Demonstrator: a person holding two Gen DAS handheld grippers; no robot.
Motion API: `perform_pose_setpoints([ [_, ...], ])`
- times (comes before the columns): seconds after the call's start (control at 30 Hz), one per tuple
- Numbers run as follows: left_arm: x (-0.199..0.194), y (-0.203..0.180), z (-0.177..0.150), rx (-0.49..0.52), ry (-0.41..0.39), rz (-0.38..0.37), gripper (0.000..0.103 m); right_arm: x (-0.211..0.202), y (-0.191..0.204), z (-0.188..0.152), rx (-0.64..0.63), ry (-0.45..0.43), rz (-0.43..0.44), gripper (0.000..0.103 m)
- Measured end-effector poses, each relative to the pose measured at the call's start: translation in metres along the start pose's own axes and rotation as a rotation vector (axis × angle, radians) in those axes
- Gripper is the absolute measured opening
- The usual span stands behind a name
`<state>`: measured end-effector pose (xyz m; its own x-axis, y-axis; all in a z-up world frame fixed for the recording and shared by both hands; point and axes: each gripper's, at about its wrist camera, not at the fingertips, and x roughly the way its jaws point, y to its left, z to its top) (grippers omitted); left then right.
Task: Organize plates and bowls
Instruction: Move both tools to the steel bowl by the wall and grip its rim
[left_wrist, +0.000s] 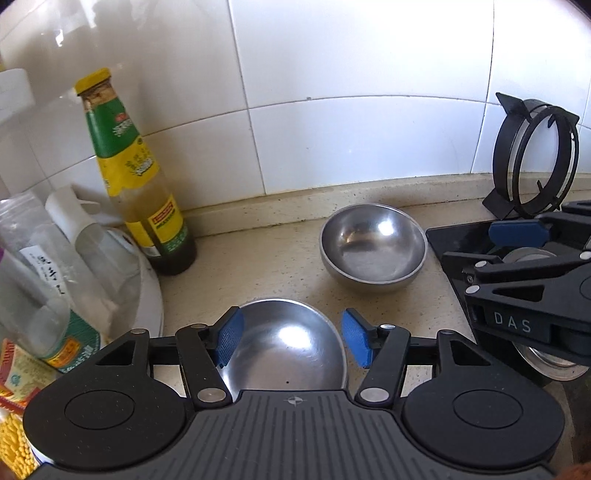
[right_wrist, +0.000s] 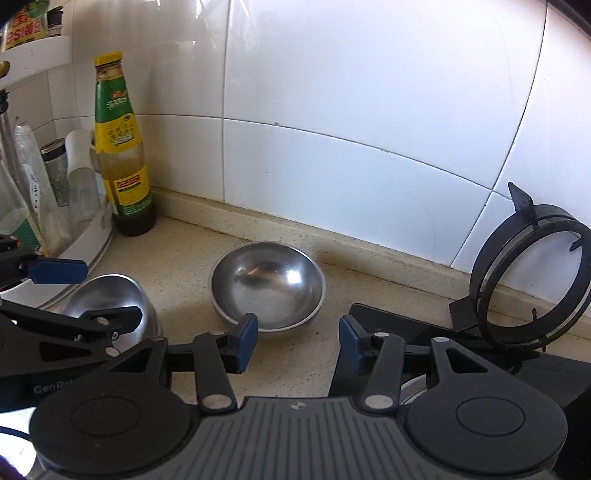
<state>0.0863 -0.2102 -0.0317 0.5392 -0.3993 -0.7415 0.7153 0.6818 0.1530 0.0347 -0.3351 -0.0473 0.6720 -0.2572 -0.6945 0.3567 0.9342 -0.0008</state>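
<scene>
Our left gripper (left_wrist: 291, 341), jaws wide and empty, straddles the near bowl (left_wrist: 288, 354), its base hiding the near rim; bare counter (left_wrist: 258, 266) lies toward 12 o'clock. Our right gripper (right_wrist: 298, 341) gapes empty too, the far bowl (right_wrist: 267, 286) at 11 o'clock.

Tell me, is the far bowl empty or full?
Empty. The far bowl sits upright on the counter, and both views show only bare shiny metal inside.
</scene>
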Motion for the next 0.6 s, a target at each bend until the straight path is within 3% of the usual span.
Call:
perform_pose_setpoints([
  [0.6,0.042,-0.006,0.029,0.041,0.019,0.015,0.068,0.036,-0.011,0.008,-0.003,0.023,-0.021,0.055],
])
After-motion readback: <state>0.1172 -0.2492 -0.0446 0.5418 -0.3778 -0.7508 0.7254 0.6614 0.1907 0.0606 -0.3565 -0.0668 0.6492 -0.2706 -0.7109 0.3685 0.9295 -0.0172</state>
